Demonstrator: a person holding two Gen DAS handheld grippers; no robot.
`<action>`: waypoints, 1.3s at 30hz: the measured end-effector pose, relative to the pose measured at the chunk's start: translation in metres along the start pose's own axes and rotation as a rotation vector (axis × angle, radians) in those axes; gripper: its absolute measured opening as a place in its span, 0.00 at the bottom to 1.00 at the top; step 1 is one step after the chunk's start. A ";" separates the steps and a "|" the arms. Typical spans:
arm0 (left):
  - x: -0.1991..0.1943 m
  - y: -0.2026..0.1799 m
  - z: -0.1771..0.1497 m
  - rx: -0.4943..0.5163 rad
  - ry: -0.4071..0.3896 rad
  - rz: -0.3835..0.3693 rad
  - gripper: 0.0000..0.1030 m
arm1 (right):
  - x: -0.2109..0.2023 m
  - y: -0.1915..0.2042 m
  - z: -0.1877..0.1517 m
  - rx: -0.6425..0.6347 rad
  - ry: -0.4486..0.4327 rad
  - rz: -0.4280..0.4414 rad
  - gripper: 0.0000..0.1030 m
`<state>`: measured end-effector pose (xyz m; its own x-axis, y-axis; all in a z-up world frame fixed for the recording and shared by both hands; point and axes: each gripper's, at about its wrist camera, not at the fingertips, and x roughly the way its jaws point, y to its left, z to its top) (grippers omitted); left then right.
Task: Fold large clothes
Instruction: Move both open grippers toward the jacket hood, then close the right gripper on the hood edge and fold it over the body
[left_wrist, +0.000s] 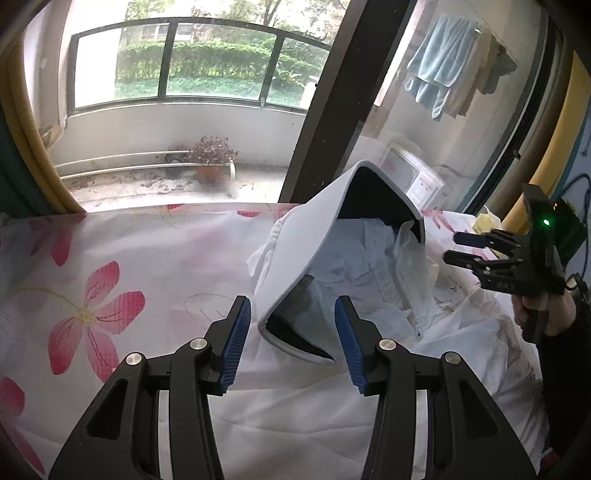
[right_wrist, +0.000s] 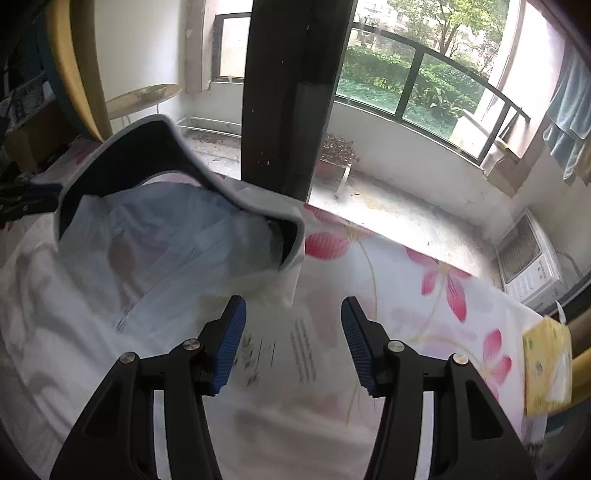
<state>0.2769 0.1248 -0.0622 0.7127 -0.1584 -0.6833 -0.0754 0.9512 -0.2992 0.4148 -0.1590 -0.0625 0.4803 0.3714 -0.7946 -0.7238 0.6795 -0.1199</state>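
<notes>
White hooded garment (left_wrist: 369, 295) heaped on floral-sheeted bed (left_wrist: 110, 258), stiff hood (left_wrist: 332, 229) propped upright. Left gripper (left_wrist: 291, 339) and right gripper (right_wrist: 291, 339) both half-spread, empty. Risk: pinching the sheet too, or hood toppling mid-fold.

One white garment (left_wrist: 332, 398) with a stiff brimmed hood, one floral sheet (left_wrist: 110, 258), two grippers, left (left_wrist: 293, 339) and right (right_wrist: 291, 341), one potted plant (left_wrist: 212, 155), perhaps one yellow packet (right_wrist: 546, 365).
</notes>
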 end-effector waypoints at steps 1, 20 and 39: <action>0.002 0.000 -0.001 -0.003 0.003 -0.003 0.49 | 0.006 -0.001 0.004 0.004 0.004 0.013 0.52; 0.027 0.008 -0.016 -0.043 0.058 -0.012 0.49 | 0.055 0.000 0.033 0.075 0.029 0.141 0.52; 0.013 -0.009 0.006 -0.002 0.048 0.030 0.49 | 0.015 0.018 0.026 -0.037 -0.067 0.060 0.06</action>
<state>0.2910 0.1152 -0.0648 0.6759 -0.1421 -0.7232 -0.0980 0.9552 -0.2793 0.4223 -0.1245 -0.0612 0.4667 0.4533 -0.7594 -0.7695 0.6314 -0.0959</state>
